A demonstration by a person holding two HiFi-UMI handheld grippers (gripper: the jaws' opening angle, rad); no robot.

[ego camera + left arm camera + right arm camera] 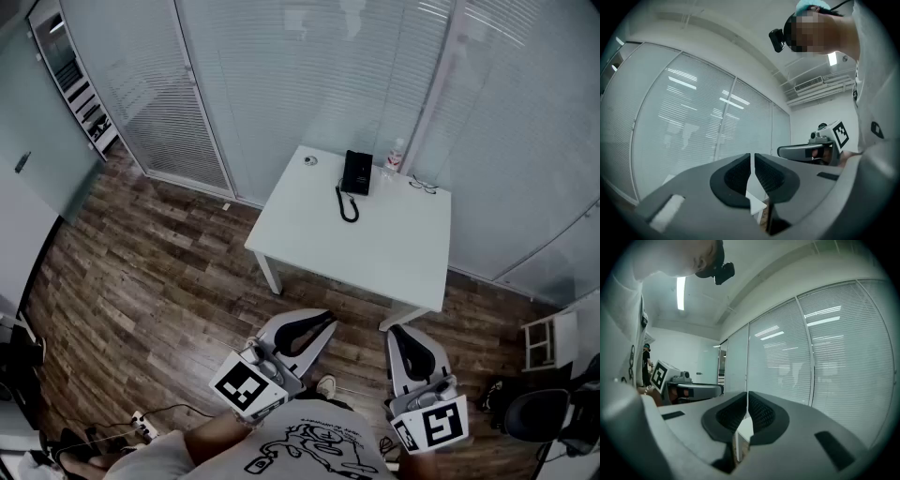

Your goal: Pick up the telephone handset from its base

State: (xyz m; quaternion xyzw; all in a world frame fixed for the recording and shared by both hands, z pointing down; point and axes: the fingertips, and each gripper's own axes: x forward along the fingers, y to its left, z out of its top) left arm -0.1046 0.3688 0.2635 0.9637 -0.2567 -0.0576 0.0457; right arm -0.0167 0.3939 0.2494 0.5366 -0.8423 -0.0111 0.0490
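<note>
Across a glass-walled office with a wood-plank floor (141, 281), a black telephone (356, 172) is seen near the far edge of a white surface (375, 253), its handset (349, 171) resting on the base (365, 176) and its coiled cord (347, 208) trailing toward the near side. A small bottle (396, 156) is stood near the telephone on the right, a pair of glasses (424, 186) is laid a little further right, and a small round object (309, 160), too small to be identified, is set toward the far left corner. Short of the surface, over the floor, the left tongs (323, 323) and the right tongs (401, 333) are held level and side by side, both pointed toward the surface and well apart from the telephone. In the left gripper view the left tongs are shown pressed together, with nothing caught between the dark ribbed pads (736, 176); in the right gripper view the right tongs are likewise pressed together and empty, only a thin slit being left between their pads (733, 416). A marker cube (246, 386) is carried at the rear of the left tongs, and another (436, 427) at the rear of the right. Slatted blinds (281, 75) are drawn behind the glass, a shelving unit (80, 89) is visible at far left, and a printed white shirt (309, 445) is caught at the bottom edge of the head view
</note>
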